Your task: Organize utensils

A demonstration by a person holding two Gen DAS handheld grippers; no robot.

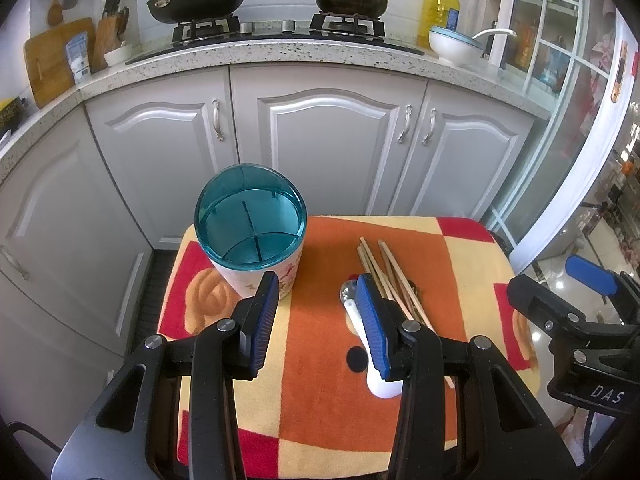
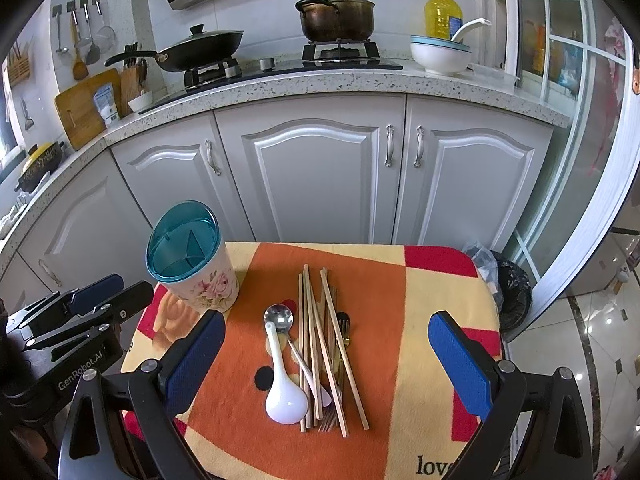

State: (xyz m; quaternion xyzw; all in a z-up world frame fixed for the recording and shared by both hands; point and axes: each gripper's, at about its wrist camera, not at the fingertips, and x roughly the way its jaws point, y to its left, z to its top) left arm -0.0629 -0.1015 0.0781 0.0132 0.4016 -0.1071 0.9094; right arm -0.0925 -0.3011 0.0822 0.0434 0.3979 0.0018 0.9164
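Observation:
A floral utensil holder with a teal divided rim (image 1: 251, 226) stands on the cloth-covered table (image 1: 320, 360), also in the right wrist view (image 2: 192, 264). A pile of wooden chopsticks (image 2: 320, 344), a white ceramic spoon (image 2: 280, 384), a metal spoon (image 2: 279, 316) and forks (image 2: 342, 328) lies in the middle of the table. My left gripper (image 1: 318, 292) is open and empty, just in front of the holder and left of the pile (image 1: 394, 280). My right gripper (image 2: 326, 344) is open wide and empty, above the pile.
Grey kitchen cabinets (image 2: 312, 176) stand behind the table. The counter holds a wok (image 2: 200, 50), a pot (image 2: 336, 16), an oil bottle (image 2: 442, 12) and a bowl (image 2: 438, 56). A black bin (image 2: 510, 292) sits right of the table.

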